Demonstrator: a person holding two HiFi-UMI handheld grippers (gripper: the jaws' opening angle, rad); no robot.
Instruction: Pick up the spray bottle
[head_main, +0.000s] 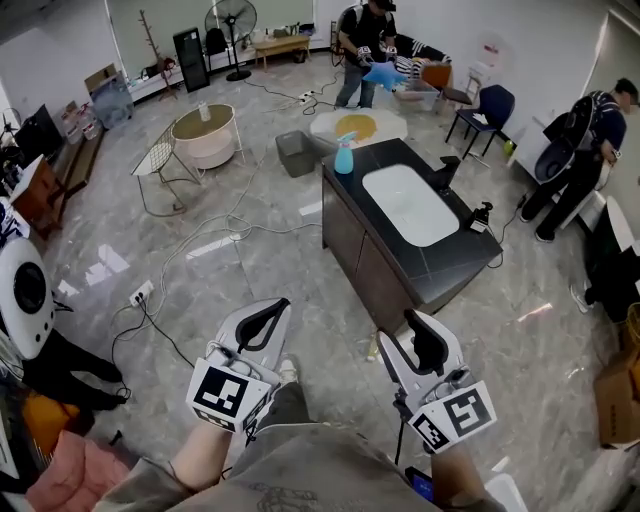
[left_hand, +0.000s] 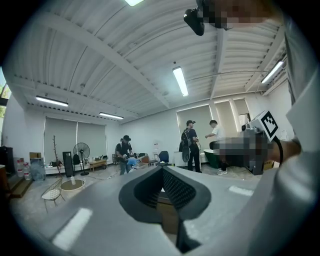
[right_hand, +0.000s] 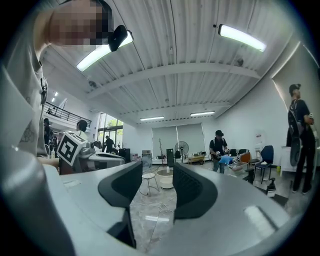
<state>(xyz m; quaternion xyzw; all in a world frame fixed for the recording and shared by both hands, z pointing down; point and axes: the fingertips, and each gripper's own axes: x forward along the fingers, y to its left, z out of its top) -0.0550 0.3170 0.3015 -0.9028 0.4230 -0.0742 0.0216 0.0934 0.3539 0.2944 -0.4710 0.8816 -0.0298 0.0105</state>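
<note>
The light-blue spray bottle (head_main: 344, 157) stands upright on the far left corner of a dark counter (head_main: 470, 265) with a white sink basin, well ahead of me. Both grippers are held low near my body, far from the bottle. My left gripper (head_main: 283, 303) has its black pads meeting at the tips and holds nothing; the left gripper view shows the same shut jaws (left_hand: 161, 169). My right gripper (head_main: 405, 335) is open, and floor shows through the gap (right_hand: 157, 175) in its own view. Neither gripper view shows the spray bottle.
A grey bin (head_main: 295, 152) sits on the floor beside the counter's far end. A round table (head_main: 205, 135) and a wire chair (head_main: 160, 160) stand to the left. Cables and a power strip (head_main: 140, 293) lie on the floor. One person (head_main: 365, 40) stands behind the counter, another (head_main: 590, 140) at its right.
</note>
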